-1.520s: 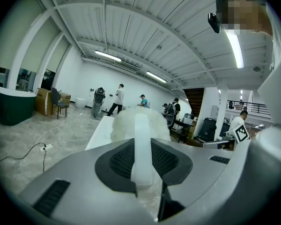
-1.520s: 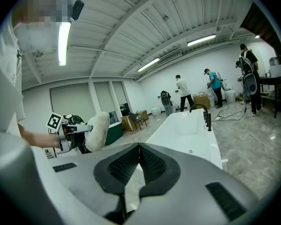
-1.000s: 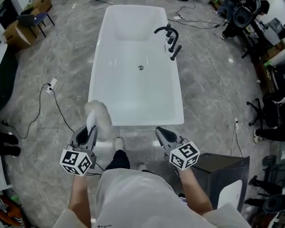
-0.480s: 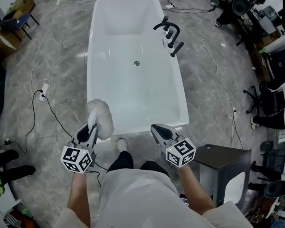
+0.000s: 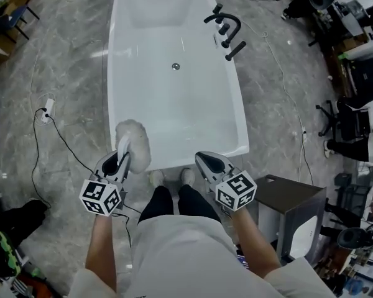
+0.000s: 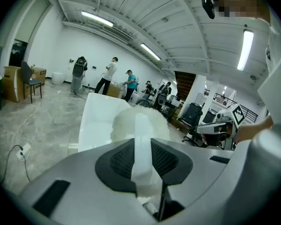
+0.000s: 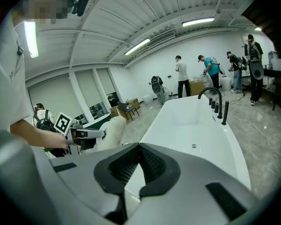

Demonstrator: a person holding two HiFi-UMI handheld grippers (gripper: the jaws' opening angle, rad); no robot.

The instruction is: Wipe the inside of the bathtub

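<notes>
- The left gripper has its 2 jaws clamped on the flat white plastic handle of a fluffy white duster.
- The duster's head sits at the near left corner of the long white rectangular bathtub; whether it touches the rim cannot be told.
- The right gripper has its jaws closed tip to tip, with nothing between them, just short of the tub's near end.
- A black curved faucet stands on the far right rim, and a round metal drain lies in the tub floor.
</notes>
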